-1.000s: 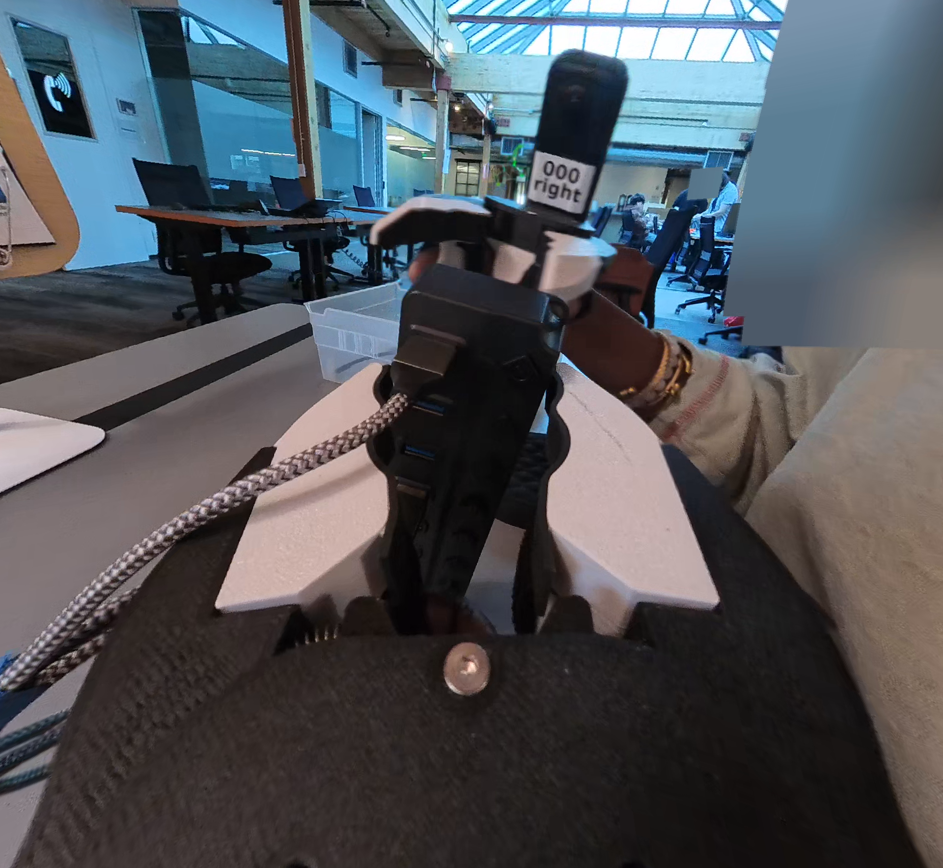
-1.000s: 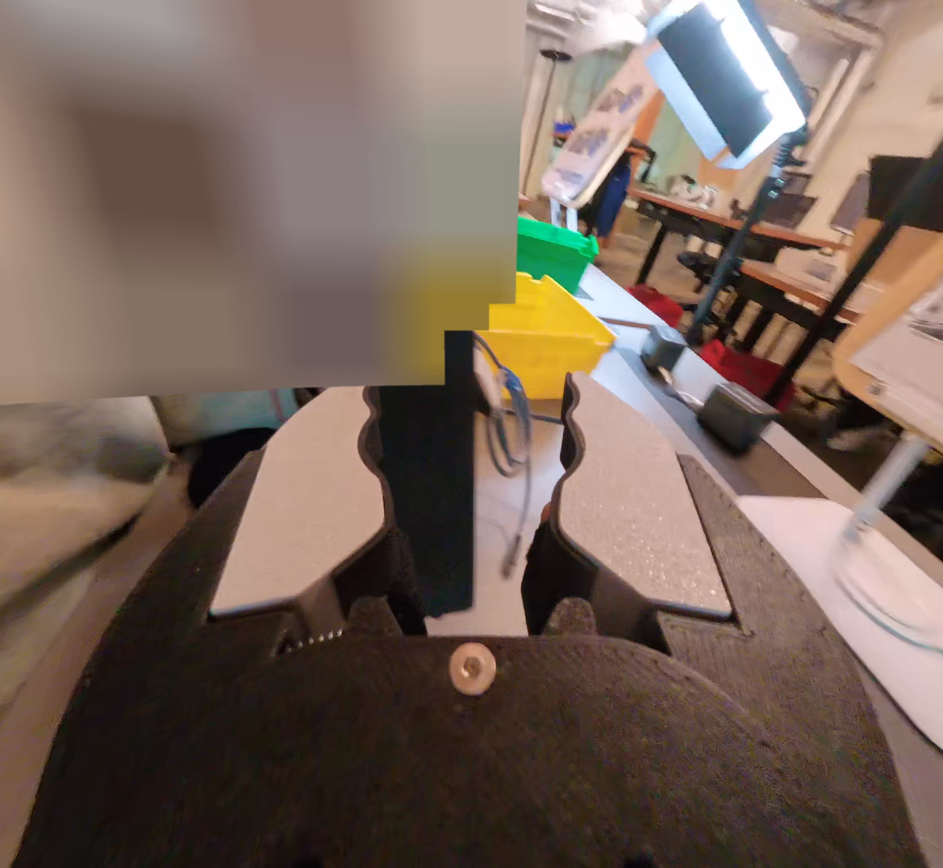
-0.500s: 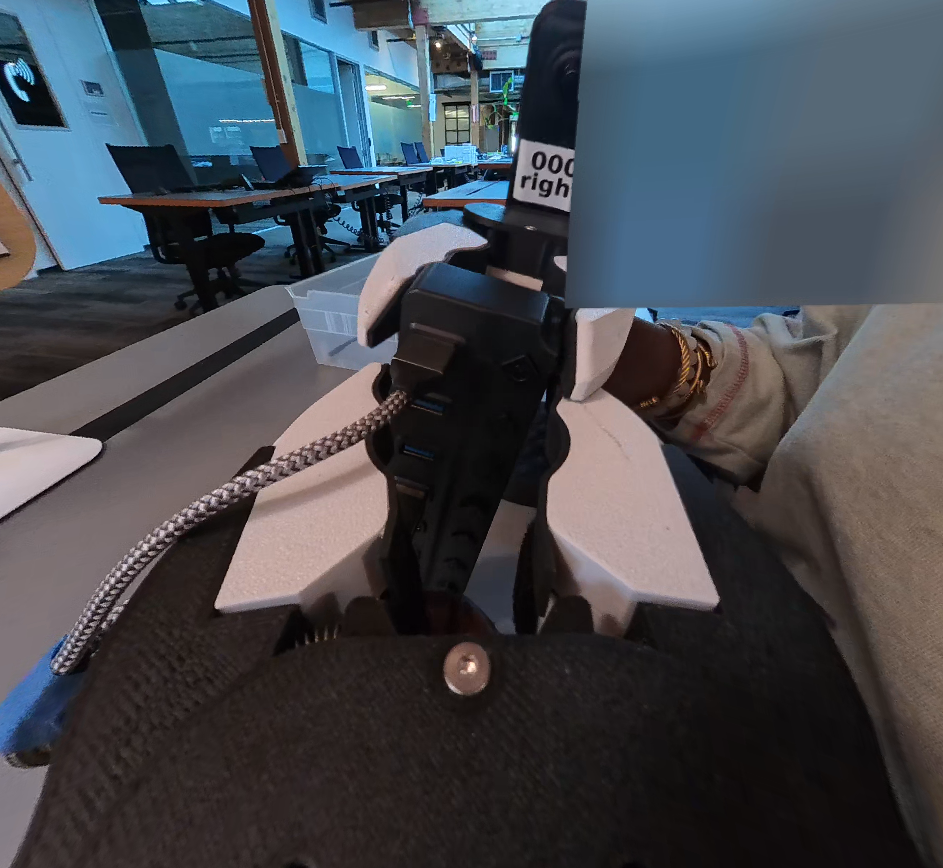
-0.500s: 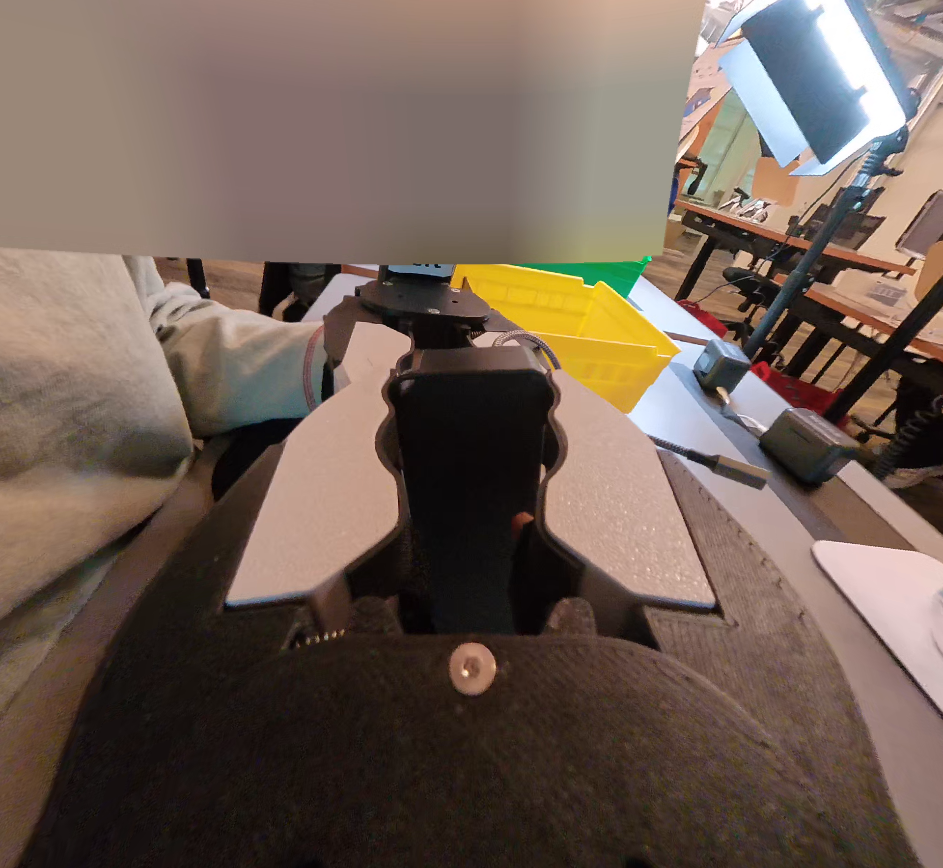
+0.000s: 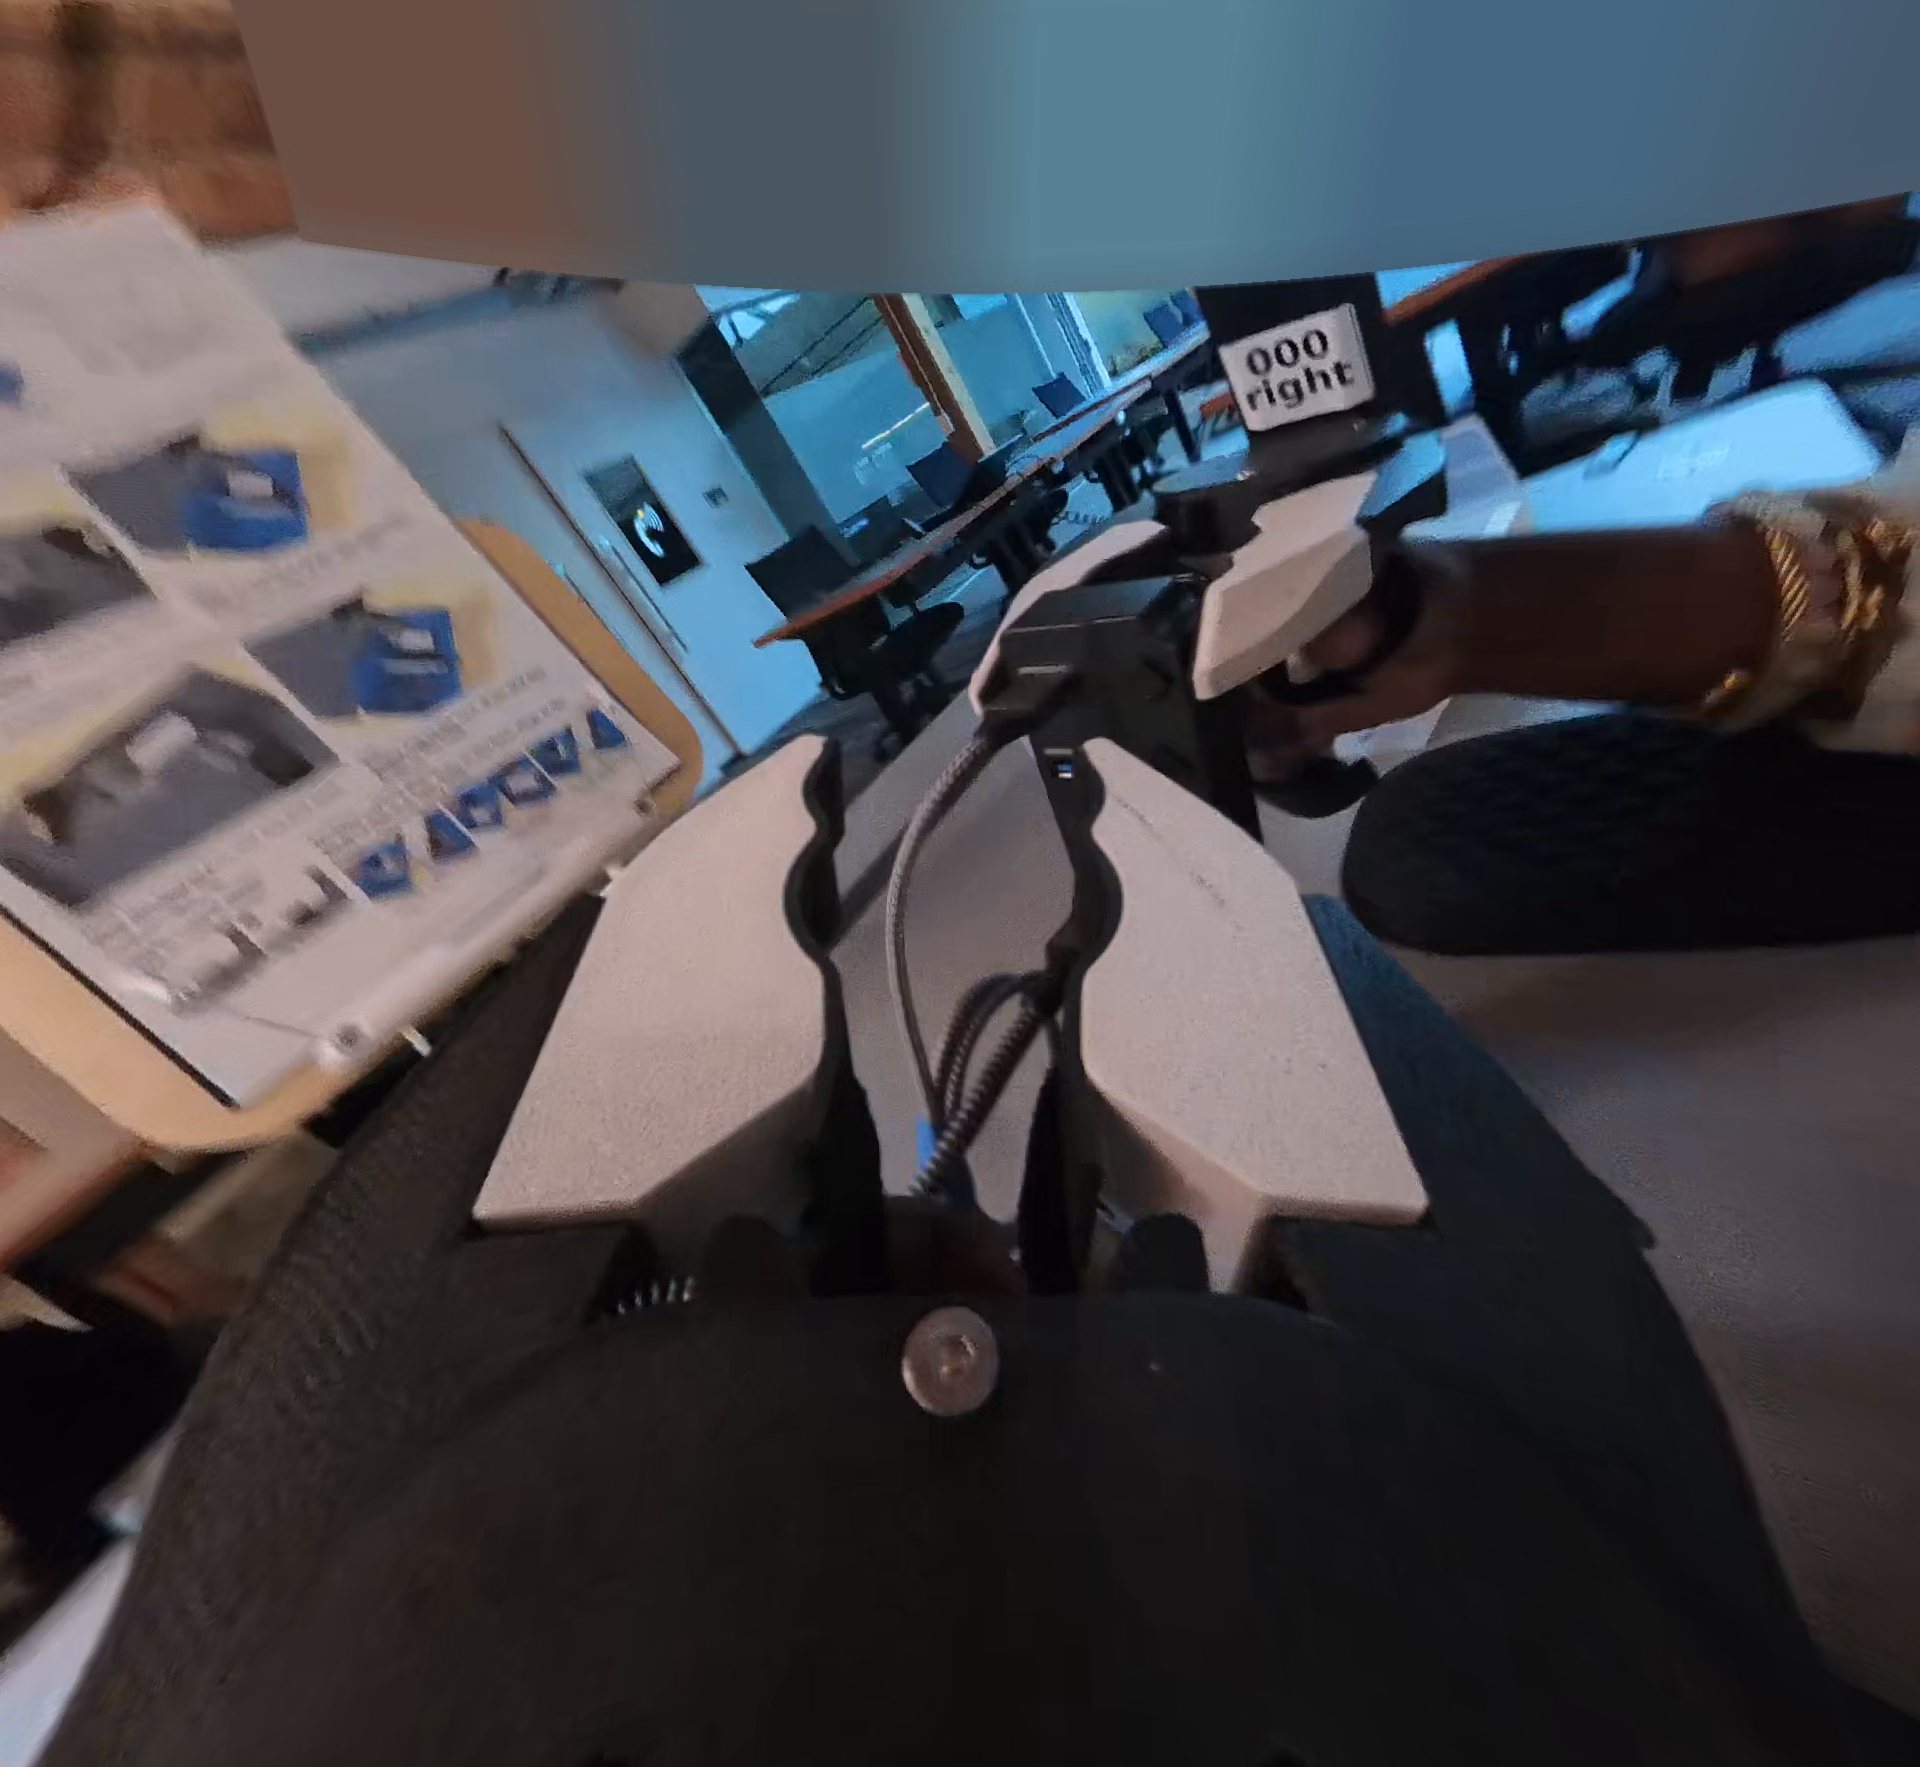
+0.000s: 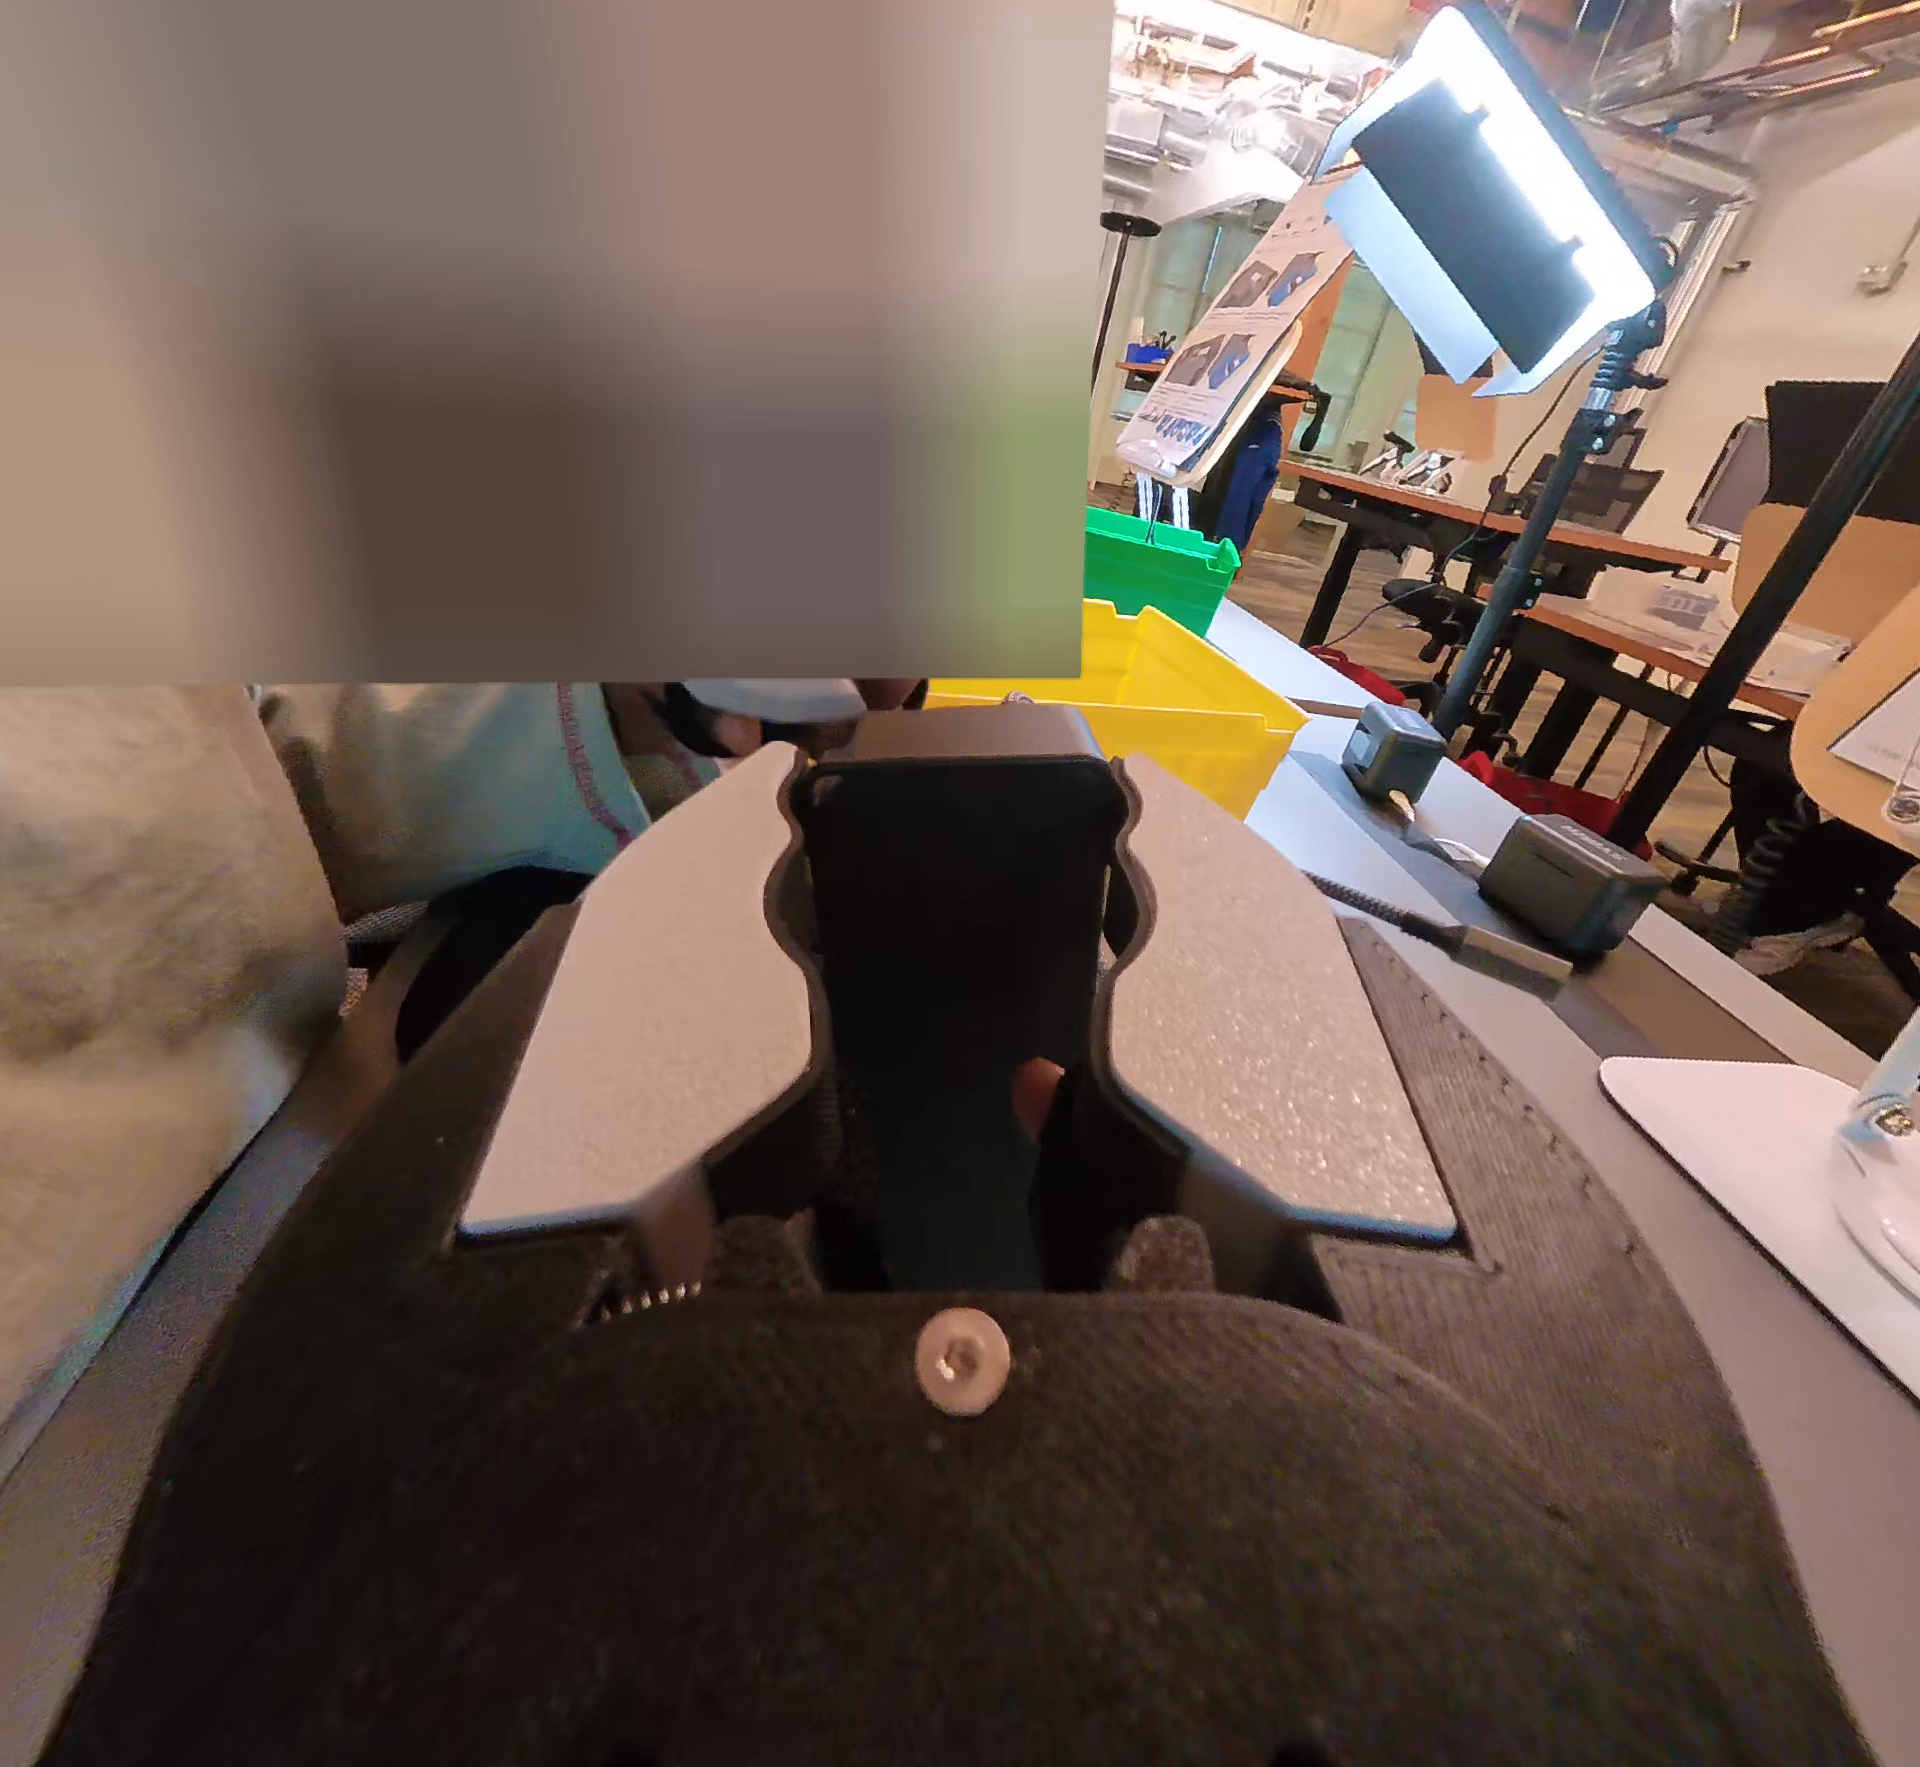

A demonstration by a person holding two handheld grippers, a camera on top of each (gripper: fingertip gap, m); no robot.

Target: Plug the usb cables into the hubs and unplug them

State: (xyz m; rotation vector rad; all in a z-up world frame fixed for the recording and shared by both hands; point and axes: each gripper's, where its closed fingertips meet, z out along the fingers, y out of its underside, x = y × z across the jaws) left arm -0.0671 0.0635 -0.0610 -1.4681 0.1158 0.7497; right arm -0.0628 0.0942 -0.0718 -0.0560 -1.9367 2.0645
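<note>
Pinching the hub (image 6: 951, 938), the right gripper (image 6: 956, 782) is closed on it; 1 braided cable (image 5: 914, 886) is plugged in. The left gripper (image 5: 951, 782) is spread, empty, the cable hanging between. Unplugging is judged outstanding.

**Black, grey and a splash of yellow**

The hub (image 6: 956, 979) was plain black, and so was the plug (image 5: 1039, 668) in it. The cable (image 5: 914, 876) wore a grey-and-white braid, with a blue band low down. Both the left gripper (image 5: 951, 824) and the right gripper (image 6: 956, 844) showed pale grey fingers on black bodies. Behind sat a bright yellow bin (image 6: 1195, 720) and a green bin (image 6: 1153, 564). Two dark grey boxes (image 6: 1569, 876) lay on the grey table (image 6: 1320, 813).
</note>
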